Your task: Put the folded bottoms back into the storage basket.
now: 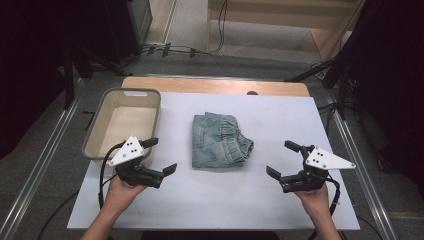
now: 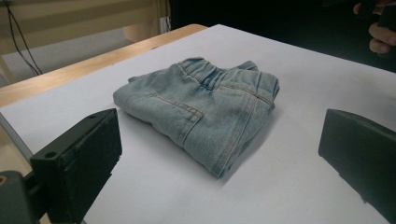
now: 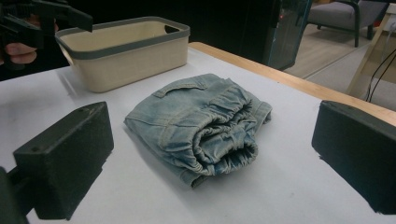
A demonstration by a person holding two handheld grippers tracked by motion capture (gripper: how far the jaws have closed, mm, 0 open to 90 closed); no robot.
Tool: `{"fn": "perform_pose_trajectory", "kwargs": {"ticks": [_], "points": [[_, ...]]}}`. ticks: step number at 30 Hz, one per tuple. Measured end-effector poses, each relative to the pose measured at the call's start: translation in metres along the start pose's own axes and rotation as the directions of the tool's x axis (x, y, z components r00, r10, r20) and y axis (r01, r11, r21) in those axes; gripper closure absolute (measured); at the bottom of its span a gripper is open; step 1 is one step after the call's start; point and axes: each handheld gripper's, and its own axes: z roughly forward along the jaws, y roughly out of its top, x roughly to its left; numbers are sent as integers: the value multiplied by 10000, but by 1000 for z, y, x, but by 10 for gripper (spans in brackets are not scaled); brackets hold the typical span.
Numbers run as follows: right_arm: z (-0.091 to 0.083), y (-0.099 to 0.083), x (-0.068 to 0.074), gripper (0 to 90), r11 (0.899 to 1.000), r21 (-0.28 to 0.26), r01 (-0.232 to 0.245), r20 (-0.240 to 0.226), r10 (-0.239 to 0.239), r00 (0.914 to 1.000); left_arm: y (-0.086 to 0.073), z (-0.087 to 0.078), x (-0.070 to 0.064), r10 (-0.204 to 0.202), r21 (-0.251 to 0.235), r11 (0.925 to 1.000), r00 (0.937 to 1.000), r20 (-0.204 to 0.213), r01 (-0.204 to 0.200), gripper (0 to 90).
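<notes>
Jeans [image 1: 220,140] lie folded on the counter [image 1: 280,200], right of the bin [image 1: 125,120]. I hold my left gripper [image 1: 161,156] and right gripper [image 1: 283,159] wide, one each side of the jeans, apart from them.

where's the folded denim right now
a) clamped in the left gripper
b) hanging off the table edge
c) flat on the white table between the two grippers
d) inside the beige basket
c: the folded denim lies on the white table, apart from the beige basket at its left, with the left gripper and the right gripper both open and clear of it on either side.
</notes>
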Motion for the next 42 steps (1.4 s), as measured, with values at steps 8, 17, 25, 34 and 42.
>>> {"fn": "perform_pose_trajectory", "kwargs": {"ticks": [8, 17, 25, 34, 42], "points": [[-3, 0, -1, 0, 9999, -148, -23, -244, 20, 9997, -1, 2, -1, 22, 102, 9999, 10000, 13, -22, 0], [-2, -1, -1, 0, 10000, -90, -9, -123, 8, 9999, 0, 1, 0, -16, 68, 10000, 10000, 35, 16, 0], [12, -2, 6, 0, 9975, 649, 264, -217, -251, 9995, 0, 0, 1, -40, 45, 10000, 10000, 73, 39, 0], [28, -6, 8, 0, 9895, 1302, 626, -361, -584, 9976, 2, -2, 2, -90, -43, 10000, 9999, 127, 90, 0], [46, -11, 12, 0, 9751, 1826, 1262, -751, -1142, 9906, 2, -1, 2, -105, 8, 9999, 9998, 168, 105, 0]]}}
